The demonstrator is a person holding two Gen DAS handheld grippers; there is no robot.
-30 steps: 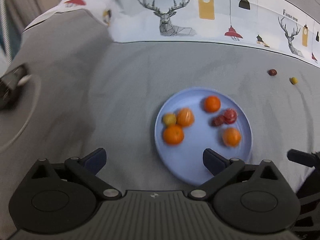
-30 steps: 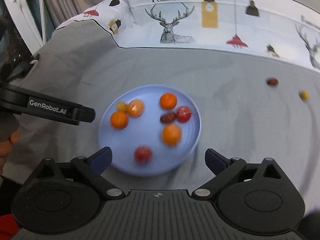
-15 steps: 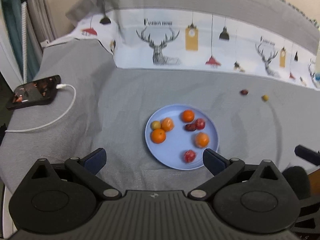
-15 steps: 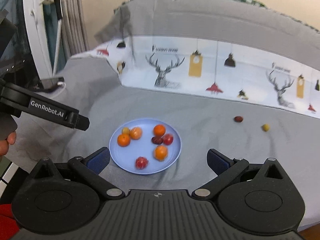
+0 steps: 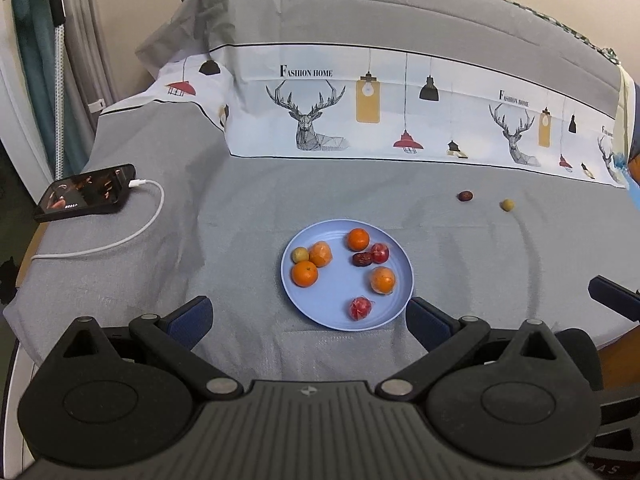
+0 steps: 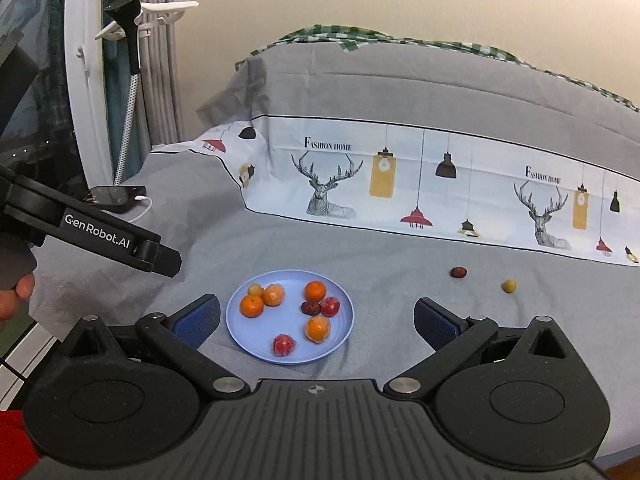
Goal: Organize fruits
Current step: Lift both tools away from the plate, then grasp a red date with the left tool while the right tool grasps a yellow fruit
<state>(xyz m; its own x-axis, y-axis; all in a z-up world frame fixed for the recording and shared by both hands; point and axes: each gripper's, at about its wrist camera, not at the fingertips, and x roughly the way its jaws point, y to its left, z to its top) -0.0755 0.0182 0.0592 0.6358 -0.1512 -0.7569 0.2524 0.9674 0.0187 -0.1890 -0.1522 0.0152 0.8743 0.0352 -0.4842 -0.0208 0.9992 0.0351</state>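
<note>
Left wrist view showed a bed under a grey sheet (image 5: 248, 208), with a deer-and-lamp printed band (image 5: 400, 120) across its far side. Near the middle lay a light blue plate (image 5: 340, 304) holding four oranges, among them one at the left (image 5: 304, 273) and one at the right (image 5: 383, 279), plus a wrapped red fruit (image 5: 360, 307) near the front rim, a red fruit (image 5: 379, 253) touching a dark date (image 5: 362, 259), and a small yellowish fruit (image 5: 300, 255). A black phone (image 5: 86, 198) with a white charging cable (image 5: 132, 236) sat at the left edge. Well apart from the plate, on the sheet, a second dark date (image 5: 465, 196) and a small yellow fruit (image 5: 507, 205) lay near each other. The left gripper (image 5: 308, 320) was spread wide, holding nothing. In the right wrist view, the right gripper (image 6: 316, 322) stood equally wide apart and empty, above the plate's near side (image 6: 256, 340).
</note>
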